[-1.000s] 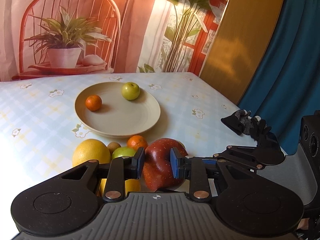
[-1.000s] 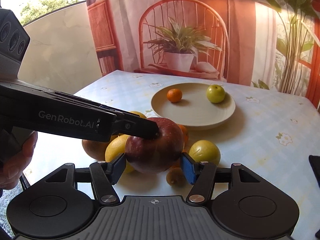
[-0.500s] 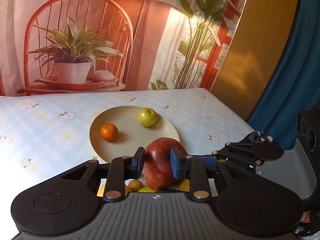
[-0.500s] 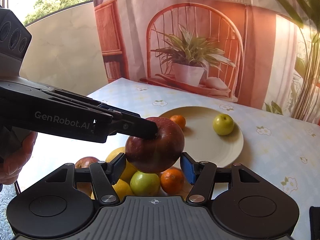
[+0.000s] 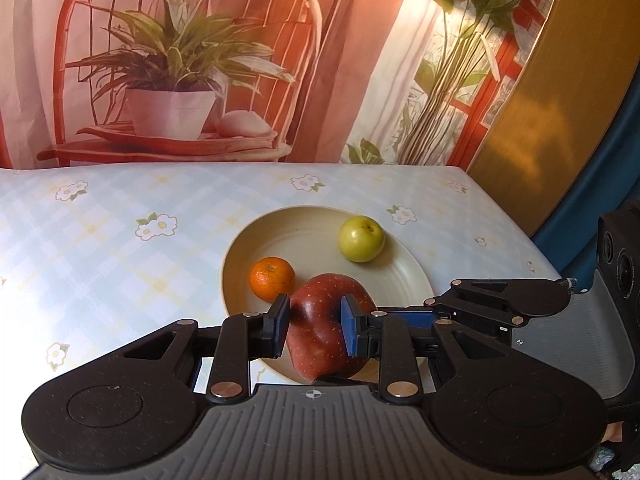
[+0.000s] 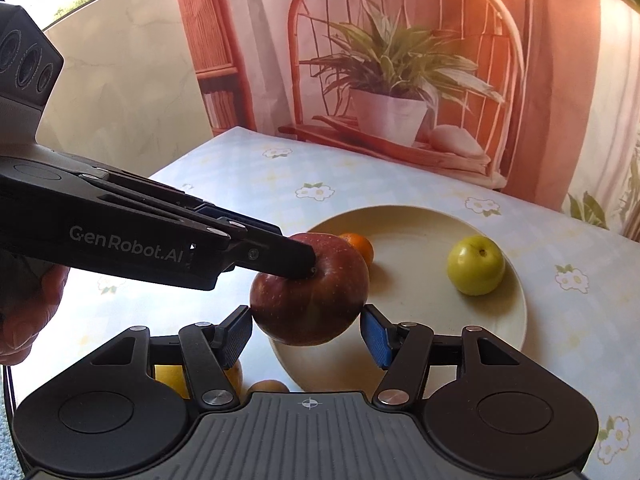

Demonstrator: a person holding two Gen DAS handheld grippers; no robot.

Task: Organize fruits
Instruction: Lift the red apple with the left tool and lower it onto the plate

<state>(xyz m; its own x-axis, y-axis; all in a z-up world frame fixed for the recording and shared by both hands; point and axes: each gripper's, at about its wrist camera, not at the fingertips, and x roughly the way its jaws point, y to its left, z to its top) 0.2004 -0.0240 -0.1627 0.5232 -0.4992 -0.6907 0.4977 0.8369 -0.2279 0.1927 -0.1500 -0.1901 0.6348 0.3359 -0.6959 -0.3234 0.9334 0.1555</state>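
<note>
- The bench (image 5: 120,208), under a pale checked cloth with small flowers, carries everything; a printed backdrop of a chair and potted plant hangs behind its far edge.
- The cream plate (image 5: 304,220) now lies directly beyond both claws. A second ago it sat well away on the far side, with the loose pile of fruit in the near foreground of both views. Both wrist views have travelled forward over the bench, and that pile has dropped almost out of sight.
- The red apple (image 5: 320,320) is the thing being moved. It hangs over the near rim of the plate, not yet resting on it as far as I can judge.
- The left claw (image 5: 314,326) is partly closed, its pads pressing the apple's flanks. In the right wrist view its finger reaches across from the left and ends at the apple's stem hollow.
- The right claw (image 6: 306,330) stands wider, its two pads at either side of the apple's lower half; they look to be touching and supporting it, though the contact on the right pad is hard to confirm.
- The green apple (image 5: 361,238) sits at the plate's far right.
- The small orange (image 5: 272,278) sits on the plate's left, just beyond the red apple.
- A yellow fruit (image 6: 170,376) and a brownish one beside it peek out under the right claw.
- Judgement: the carry is nearly over; lowering and letting go come next, watching that the apple does not roll into the orange.
</note>
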